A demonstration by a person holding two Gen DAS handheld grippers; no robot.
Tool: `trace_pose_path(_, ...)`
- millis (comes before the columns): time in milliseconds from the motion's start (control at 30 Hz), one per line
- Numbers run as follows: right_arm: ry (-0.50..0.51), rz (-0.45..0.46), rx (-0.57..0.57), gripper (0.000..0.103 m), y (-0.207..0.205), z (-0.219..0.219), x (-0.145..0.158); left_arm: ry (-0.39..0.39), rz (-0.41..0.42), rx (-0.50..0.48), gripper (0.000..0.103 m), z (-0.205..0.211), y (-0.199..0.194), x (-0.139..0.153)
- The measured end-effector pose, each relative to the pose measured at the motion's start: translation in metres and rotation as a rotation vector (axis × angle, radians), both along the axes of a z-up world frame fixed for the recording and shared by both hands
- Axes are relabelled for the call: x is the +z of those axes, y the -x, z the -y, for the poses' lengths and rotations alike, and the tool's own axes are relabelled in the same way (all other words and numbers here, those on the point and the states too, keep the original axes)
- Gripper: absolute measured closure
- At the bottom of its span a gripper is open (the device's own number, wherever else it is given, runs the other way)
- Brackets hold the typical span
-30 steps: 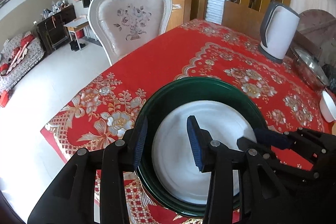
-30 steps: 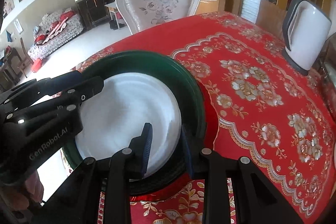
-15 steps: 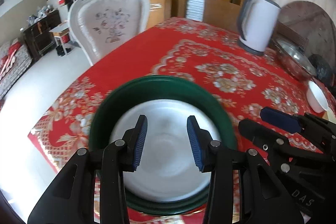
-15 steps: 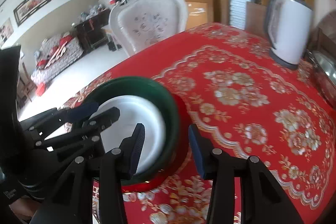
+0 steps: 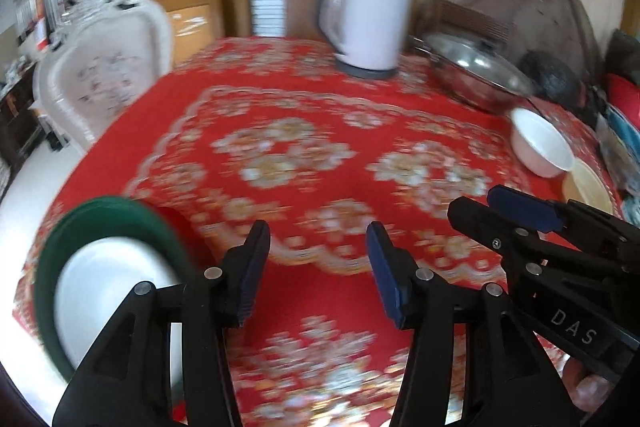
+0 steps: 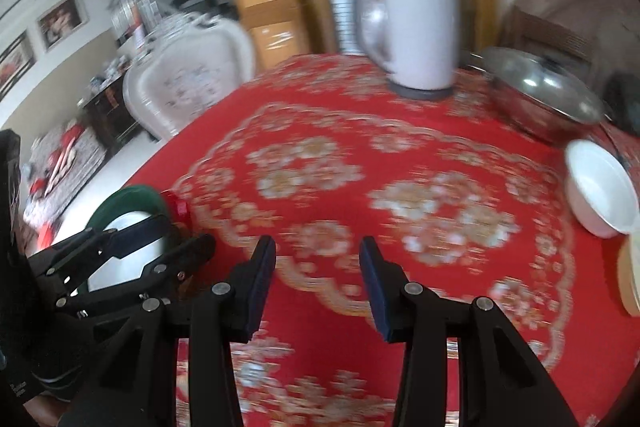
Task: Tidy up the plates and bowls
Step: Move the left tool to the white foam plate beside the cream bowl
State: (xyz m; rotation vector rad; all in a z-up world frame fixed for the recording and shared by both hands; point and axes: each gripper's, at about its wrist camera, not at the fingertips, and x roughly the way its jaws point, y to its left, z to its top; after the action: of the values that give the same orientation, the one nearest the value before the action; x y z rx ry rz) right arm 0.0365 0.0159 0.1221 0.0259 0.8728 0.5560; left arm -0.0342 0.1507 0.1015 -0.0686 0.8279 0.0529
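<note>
A green plate (image 5: 52,243) with a white plate (image 5: 108,279) stacked in it lies on the red tablecloth at the near left; the stack also shows in the right wrist view (image 6: 128,203), on a red plate (image 6: 178,205). A white bowl (image 5: 542,147) and a cream plate (image 5: 588,187) sit at the far right; the bowl (image 6: 600,195) also shows in the right wrist view. My left gripper (image 5: 318,267) is open and empty above the cloth. My right gripper (image 6: 318,273) is open and empty, right of the left one. Both views are motion-blurred.
A white electric kettle (image 5: 366,15) stands at the table's far side. A steel lidded pan (image 5: 472,71) sits right of it. A white carved chair (image 5: 104,67) stands at the left edge. The red floral tablecloth (image 5: 304,155) covers the table.
Both grippers have swung right, away from the green and white plate stack. The right gripper's jaws, nearly shut at the plate rim, have opened. The white bowl has come into view.
</note>
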Motion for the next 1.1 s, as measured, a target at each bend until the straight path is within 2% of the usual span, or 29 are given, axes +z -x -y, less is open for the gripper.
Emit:
trace_pose_path(233, -0.009, -0.039, -0.166, 0.059, -0.023, 0.088, -0.012, 0.027, -0.062, -0.14, 0.053, 0.082, -0.048, -0.008)
trace_pose_path(367, -0.014, -0.062, -0.247, 0.059, -0.036, 0.136, -0.017, 0.031, -0.088, -0.188, 0.053, 0.125, -0.079, -0.011)
trace_pose_path(733, -0.071, -0.033, -0.405, 0.059, -0.077, 0.244, -0.009, 0.066, -0.14, -0.22, 0.053, 0.202, -0.159, -0.015)
trace_pose_path(833, -0.075, -0.024, -0.443, 0.059, -0.091, 0.266, -0.01, 0.067, -0.147, -0.213, 0.053, 0.217, -0.178, -0.017)
trace_pose_path(1000, -0.112, -0.067, -0.454, 0.059, -0.121, 0.289, -0.024, 0.086, -0.18, -0.223, 0.053, 0.238, -0.2, -0.027)
trace_pose_path(1100, -0.145, -0.054, -0.466, 0.059, -0.131, 0.301, -0.027, 0.09, -0.183, -0.227, 0.053, 0.247, -0.207, -0.033)
